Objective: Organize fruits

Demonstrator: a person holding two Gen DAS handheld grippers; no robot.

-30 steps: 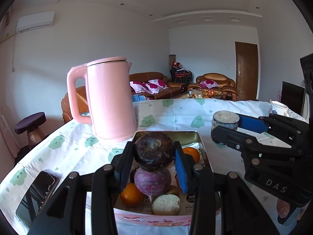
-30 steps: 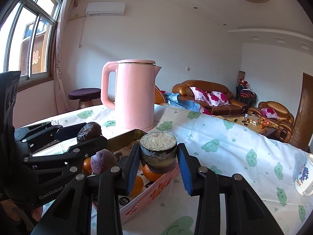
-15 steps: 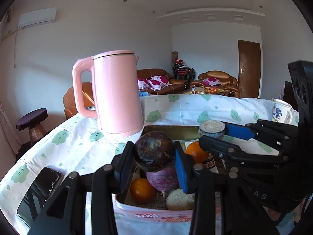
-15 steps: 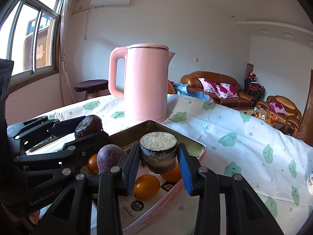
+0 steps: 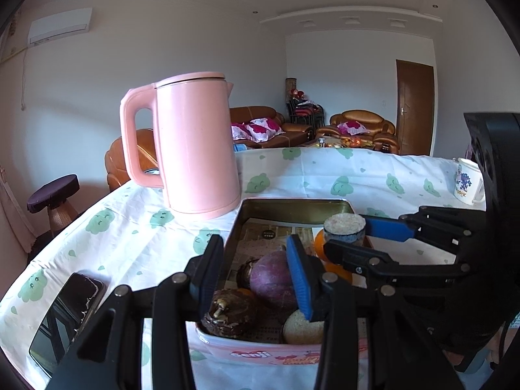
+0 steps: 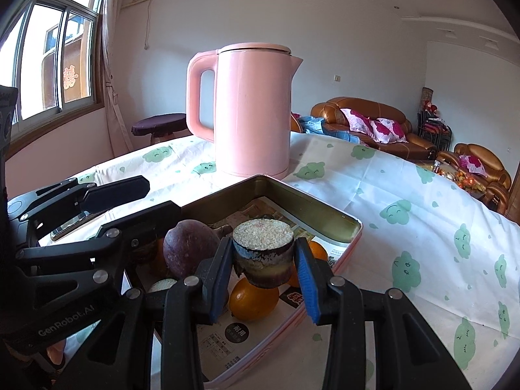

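Left wrist, dark fruit (image 5: pixel 227 312) now in tin (image 5: pixel 292 204), fingers (image 5: pixel 208 269) released, right fingers (image 6: pixel 305 276) grasping chunk (image 6: pixel 263 253)

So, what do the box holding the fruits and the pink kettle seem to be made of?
The box looks like thin metal: its inner walls have a glossy golden sheen, and the outside is printed pink. The kettle seems to be matte plastic, evenly pink, with soft highlights.

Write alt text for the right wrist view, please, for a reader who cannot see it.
The right gripper holds a short dark round piece with a pale top over an open tin that holds oranges and a purple fruit. A pink kettle stands behind the tin on a printed tablecloth.
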